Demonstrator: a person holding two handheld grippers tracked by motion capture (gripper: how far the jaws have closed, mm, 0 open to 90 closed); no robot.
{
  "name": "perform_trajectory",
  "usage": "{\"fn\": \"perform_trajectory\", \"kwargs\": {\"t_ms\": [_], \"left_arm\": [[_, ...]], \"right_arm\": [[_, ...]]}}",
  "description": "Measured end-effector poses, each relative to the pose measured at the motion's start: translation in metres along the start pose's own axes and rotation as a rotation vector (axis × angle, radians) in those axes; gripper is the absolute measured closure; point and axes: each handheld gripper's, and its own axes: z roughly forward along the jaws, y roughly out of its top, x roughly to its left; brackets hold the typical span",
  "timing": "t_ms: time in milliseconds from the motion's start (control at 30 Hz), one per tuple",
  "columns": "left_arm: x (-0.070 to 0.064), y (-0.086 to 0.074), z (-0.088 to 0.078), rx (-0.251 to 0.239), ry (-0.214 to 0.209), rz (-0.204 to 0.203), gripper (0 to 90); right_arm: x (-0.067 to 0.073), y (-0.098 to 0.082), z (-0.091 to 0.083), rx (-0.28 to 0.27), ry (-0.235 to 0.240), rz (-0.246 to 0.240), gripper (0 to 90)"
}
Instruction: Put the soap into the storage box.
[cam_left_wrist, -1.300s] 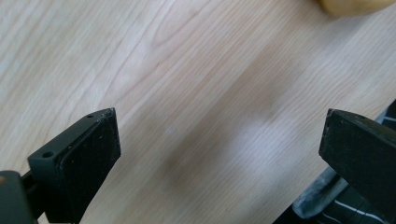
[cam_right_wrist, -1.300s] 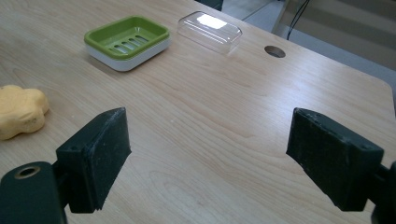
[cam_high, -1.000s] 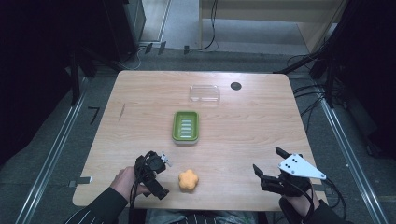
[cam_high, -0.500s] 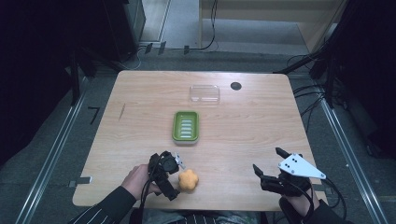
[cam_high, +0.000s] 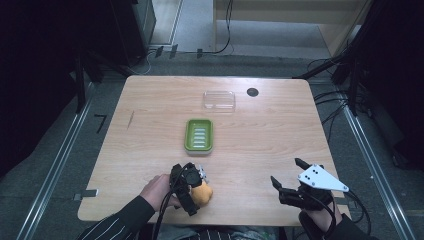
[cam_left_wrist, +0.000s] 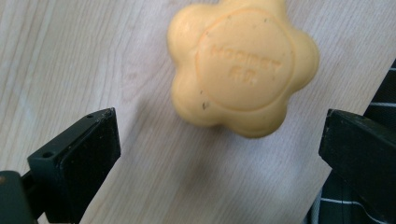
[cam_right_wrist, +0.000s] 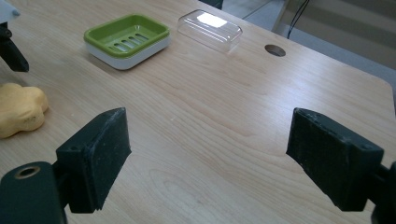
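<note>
An orange flower-shaped soap (cam_high: 205, 193) lies on the wooden table (cam_high: 270, 145) near its front edge. My left gripper (cam_high: 196, 191) hovers over it, open, with a jaw on either side. In the left gripper view the soap (cam_left_wrist: 243, 65) sits just ahead of the wide-apart jaws of the left gripper (cam_left_wrist: 219, 149), untouched. A green soap dish (cam_high: 199, 135) stands empty at the table's middle, and its clear lid (cam_high: 219, 100) lies farther back. My right gripper (cam_high: 287, 172) rests open at the front right, nothing between its jaws. The right gripper view takes in the soap (cam_right_wrist: 18, 109), the dish (cam_right_wrist: 127, 38) and the lid (cam_right_wrist: 210, 29).
A round dark hole (cam_high: 252, 92) is set into the table beside the lid. A striped sleeve (cam_high: 115, 222) comes in at the front left. Metal rails (cam_high: 65, 150) run along both sides of the table.
My left gripper has moved right along the front edge, from beside the soap to over it. The right gripper has stayed put.
</note>
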Motion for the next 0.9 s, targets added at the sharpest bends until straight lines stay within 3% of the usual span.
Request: {"fn": "perform_trajectory", "kwargs": {"t_ms": [100, 133, 300, 500, 667, 767, 900], "left_arm": [[-0.002, 0.005, 0.001, 0.009, -0.007, 0.028, 1.0], [-0.003, 0.007, 0.002, 0.017, -0.016, 0.049, 3.3], [-0.006, 0.011, 0.001, 0.011, 0.006, 0.072, 20.1], [-0.007, 0.016, 0.004, 0.028, 0.005, 0.110, 30.0], [-0.006, 0.016, 0.005, 0.031, -0.005, 0.116, 31.5], [-0.006, 0.014, 0.007, 0.027, 0.021, 0.114, 37.7], [-0.005, 0.013, 0.007, 0.021, 0.019, 0.108, 39.9]], "right_arm": [[0.000, 0.000, 0.000, 0.000, 0.001, 0.001, 13.6], [0.000, 0.000, 0.000, -0.001, 0.001, 0.001, 13.6], [0.000, 0.000, 0.000, 0.000, 0.001, 0.005, 13.6], [0.000, 0.000, 0.000, 0.000, 0.001, 0.003, 13.6], [0.000, 0.000, 0.000, -0.001, 0.002, 0.004, 13.6], [0.000, 0.000, 0.000, -0.001, 0.002, 0.003, 13.6], [0.000, 0.000, 0.000, -0.002, 0.002, 0.005, 13.6]]}}
